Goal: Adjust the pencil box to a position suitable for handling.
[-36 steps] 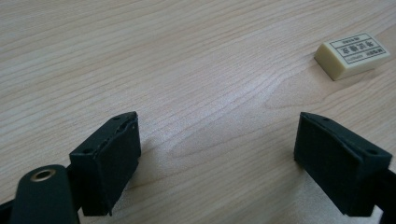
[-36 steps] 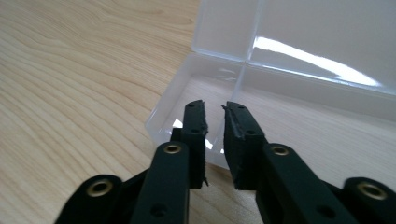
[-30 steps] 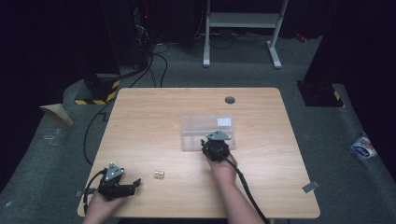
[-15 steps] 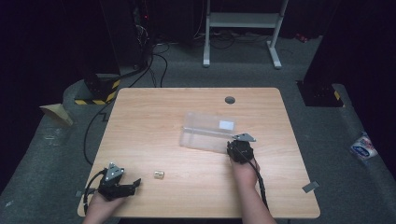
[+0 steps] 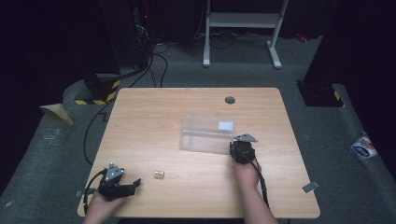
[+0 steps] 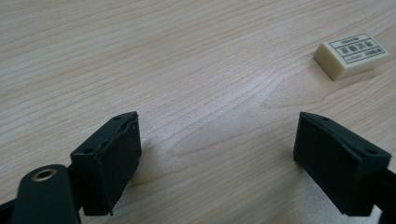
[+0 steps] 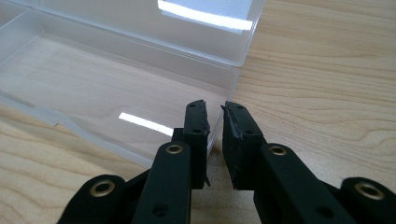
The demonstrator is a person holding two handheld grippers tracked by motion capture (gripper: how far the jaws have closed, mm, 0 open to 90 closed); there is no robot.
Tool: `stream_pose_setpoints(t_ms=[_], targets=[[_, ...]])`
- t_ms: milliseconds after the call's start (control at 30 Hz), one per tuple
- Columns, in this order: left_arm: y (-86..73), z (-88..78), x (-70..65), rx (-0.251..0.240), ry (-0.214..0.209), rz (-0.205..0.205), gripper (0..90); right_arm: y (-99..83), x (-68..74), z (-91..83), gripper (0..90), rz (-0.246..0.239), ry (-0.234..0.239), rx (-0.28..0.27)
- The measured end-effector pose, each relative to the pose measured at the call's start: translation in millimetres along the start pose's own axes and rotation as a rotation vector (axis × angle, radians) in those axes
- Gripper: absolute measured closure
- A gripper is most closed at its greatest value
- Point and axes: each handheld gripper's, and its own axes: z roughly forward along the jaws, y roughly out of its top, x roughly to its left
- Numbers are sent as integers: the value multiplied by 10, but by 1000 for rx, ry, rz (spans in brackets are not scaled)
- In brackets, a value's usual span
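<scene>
A clear plastic box [image 5: 208,133] lies open at the middle of the wooden table [image 5: 154,126], its lid folded back. My right gripper [image 5: 239,146] is at the box's right end. In the right gripper view its jaws have just been closing, and the right gripper [image 7: 215,116] is shut on the thin end wall of the box [image 7: 93,79]. A small cream eraser [image 5: 159,174] lies near the front edge. The left gripper [image 5: 134,185] rests on the table left of it, jaws wide. In the left gripper view the left gripper [image 6: 217,140] is open with bare wood between, the eraser [image 6: 352,53] ahead to the right.
A round cable hole [image 5: 229,100] sits near the table's far edge. Behind the table on the floor are black cables [image 5: 154,60] and a white frame's legs [image 5: 275,51]. A blue and white packet [image 5: 363,147] lies on the floor at the right.
My right gripper has slid from the middle of the box's front to its right end and narrowed its jaws onto the wall. The left gripper and the eraser have stayed put.
</scene>
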Motion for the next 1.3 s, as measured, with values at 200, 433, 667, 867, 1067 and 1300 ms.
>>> stream_pose_setpoints(t_ms=[200, 433, 667, 867, 1067, 1300], targets=[[0, -1, -2, 1, -2, -4, 153, -22, 17, -26, 797, -40, 8, -2], [0, -1, -1, 1, -2, -4, 153, -63, 81, -80, 798, -42, 22, 4], [-2, 0, -4, -1, 0, -4, 153, -105, 111, -143, 799, -54, 30, 0], [-2, -1, -3, -1, 1, -4, 154, -138, 128, -168, 798, -68, 31, -2], [-2, -1, -3, -1, 0, -4, 154, -158, 139, -184, 798, -83, 37, -10], [-3, -2, -3, -1, 0, -4, 155, -172, 172, -211, 798, -76, 42, -5]])
